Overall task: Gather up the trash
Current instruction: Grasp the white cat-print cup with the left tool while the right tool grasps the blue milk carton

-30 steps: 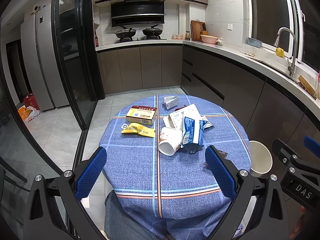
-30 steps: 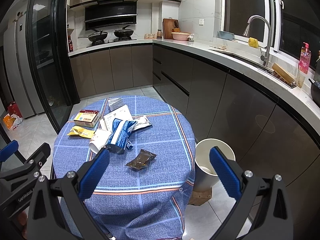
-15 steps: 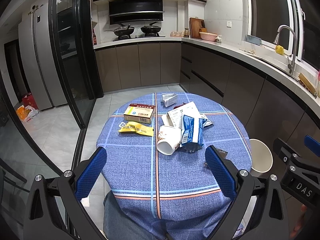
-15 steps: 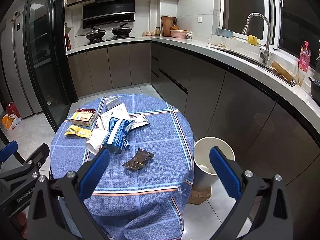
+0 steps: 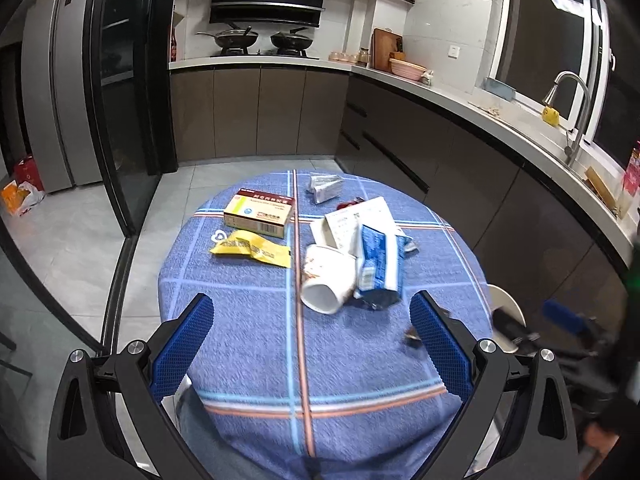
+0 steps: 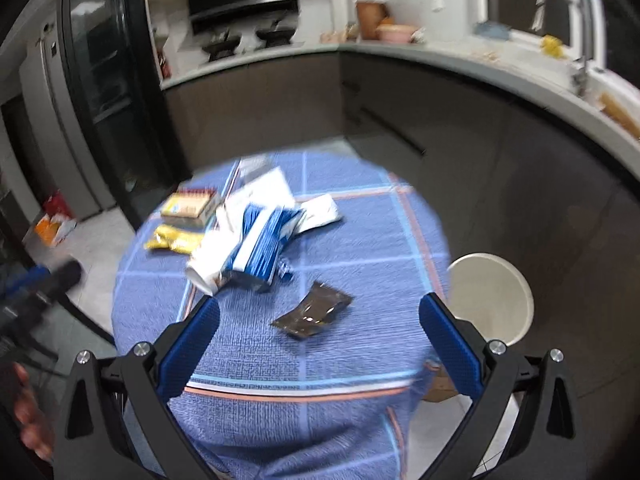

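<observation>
Trash lies on a round table with a blue checked cloth (image 5: 256, 336): a yellow-red box (image 5: 259, 211), a yellow wrapper (image 5: 250, 247), a tipped white paper cup (image 5: 328, 278), a blue-white carton (image 5: 378, 262), white paper (image 5: 356, 216) and a crumpled silver wrapper (image 5: 325, 187). A dark brown wrapper (image 6: 313, 310) lies near the table's right front. My left gripper (image 5: 312, 344) is open and empty over the near table edge. My right gripper (image 6: 320, 348) is open and empty, just short of the brown wrapper. A white bin (image 6: 490, 298) stands on the floor right of the table.
Kitchen cabinets and a counter with a sink (image 5: 568, 148) curve around the right and back. A stove with pans (image 5: 260, 42) is at the back. A glass door frame (image 5: 120, 128) and fridge stand left. An orange bag (image 5: 20, 196) lies on the floor left.
My right gripper has moved forward and down toward the brown wrapper, and its view is blurred by motion. My left gripper has risen slightly. Both stay open.
</observation>
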Demonstrator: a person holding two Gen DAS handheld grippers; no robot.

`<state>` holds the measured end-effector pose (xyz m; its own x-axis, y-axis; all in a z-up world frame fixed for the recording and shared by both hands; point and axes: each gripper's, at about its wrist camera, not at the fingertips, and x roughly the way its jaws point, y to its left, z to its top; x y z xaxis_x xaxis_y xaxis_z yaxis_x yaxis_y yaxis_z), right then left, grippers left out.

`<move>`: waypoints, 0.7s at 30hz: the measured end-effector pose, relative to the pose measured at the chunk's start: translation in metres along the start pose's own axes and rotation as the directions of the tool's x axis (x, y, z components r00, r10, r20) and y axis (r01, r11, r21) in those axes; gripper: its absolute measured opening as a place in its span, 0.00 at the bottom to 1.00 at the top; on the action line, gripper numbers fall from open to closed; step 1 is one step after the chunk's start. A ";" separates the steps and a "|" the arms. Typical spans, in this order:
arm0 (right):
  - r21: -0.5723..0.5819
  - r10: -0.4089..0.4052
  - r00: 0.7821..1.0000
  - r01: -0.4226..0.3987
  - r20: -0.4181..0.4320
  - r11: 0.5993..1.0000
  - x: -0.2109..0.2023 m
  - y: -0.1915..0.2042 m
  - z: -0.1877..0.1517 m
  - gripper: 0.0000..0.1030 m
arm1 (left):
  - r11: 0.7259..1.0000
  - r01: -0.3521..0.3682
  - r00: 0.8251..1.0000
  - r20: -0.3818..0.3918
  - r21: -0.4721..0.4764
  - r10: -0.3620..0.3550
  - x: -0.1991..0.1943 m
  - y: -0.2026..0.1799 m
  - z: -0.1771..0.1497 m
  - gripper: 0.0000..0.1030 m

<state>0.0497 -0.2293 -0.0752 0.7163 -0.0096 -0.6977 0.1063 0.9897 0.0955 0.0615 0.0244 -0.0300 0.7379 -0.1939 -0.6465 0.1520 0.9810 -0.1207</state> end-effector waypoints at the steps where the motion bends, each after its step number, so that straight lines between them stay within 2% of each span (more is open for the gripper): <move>1: -0.016 0.014 0.999 -0.014 -0.029 1.000 0.017 0.004 0.000 0.97 | 1.000 0.011 1.000 -0.002 -0.003 -0.011 0.005 0.005 0.002 0.92; 5: -0.038 0.109 0.988 -0.114 -0.109 0.993 0.065 0.022 0.007 0.97 | 0.998 0.043 0.998 -0.052 -0.039 -0.045 0.036 0.029 0.010 0.92; 10: -0.059 0.142 0.981 -0.151 -0.131 0.987 0.114 0.046 0.023 0.97 | 0.995 0.078 0.990 -0.109 -0.065 -0.084 0.067 0.047 0.014 0.91; 13: -0.048 0.157 0.978 -0.164 -0.134 0.985 0.130 0.049 0.030 0.97 | 0.991 0.115 0.981 -0.153 -0.061 -0.123 0.088 0.051 0.016 0.81; 15: -0.039 0.158 0.977 -0.165 -0.141 0.986 0.141 0.048 0.034 0.94 | 0.987 0.146 0.969 -0.193 -0.067 -0.157 0.105 0.051 0.016 0.78; 16: -0.032 0.158 0.976 -0.165 -0.148 0.986 0.145 0.046 0.035 0.86 | 0.984 0.164 0.962 -0.212 -0.068 -0.175 0.114 0.049 0.017 0.75; 17: -0.031 0.154 0.976 -0.160 -0.153 0.987 0.150 0.045 0.036 0.72 | 0.980 0.186 0.954 -0.229 -0.067 -0.196 0.123 0.046 0.017 0.74; 18: -0.030 0.152 0.976 -0.158 -0.158 0.987 0.151 0.043 0.036 0.64 | 0.976 0.205 0.947 -0.238 -0.067 -0.216 0.130 0.044 0.017 0.74; 19: -0.027 0.156 0.974 -0.162 -0.165 0.986 0.153 0.041 0.035 0.44 | 0.974 0.215 0.944 -0.243 -0.067 -0.225 0.136 0.041 0.017 0.74; 20: -0.024 0.159 0.973 -0.165 -0.170 0.986 0.154 0.039 0.035 0.31 | 0.972 0.222 0.940 -0.251 -0.070 -0.233 0.144 0.039 0.018 0.74; 21: -0.020 0.161 0.972 -0.167 -0.174 0.986 0.154 0.037 0.034 0.25 | 0.970 0.230 0.933 -0.268 -0.072 -0.241 0.157 0.036 0.018 0.74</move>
<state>0.1878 -0.1993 -0.1549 0.5934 0.1750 -0.7856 -0.0288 0.9801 0.1966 0.1949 0.0292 -0.1223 0.4756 -0.4151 -0.7756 0.2699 0.9080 -0.3204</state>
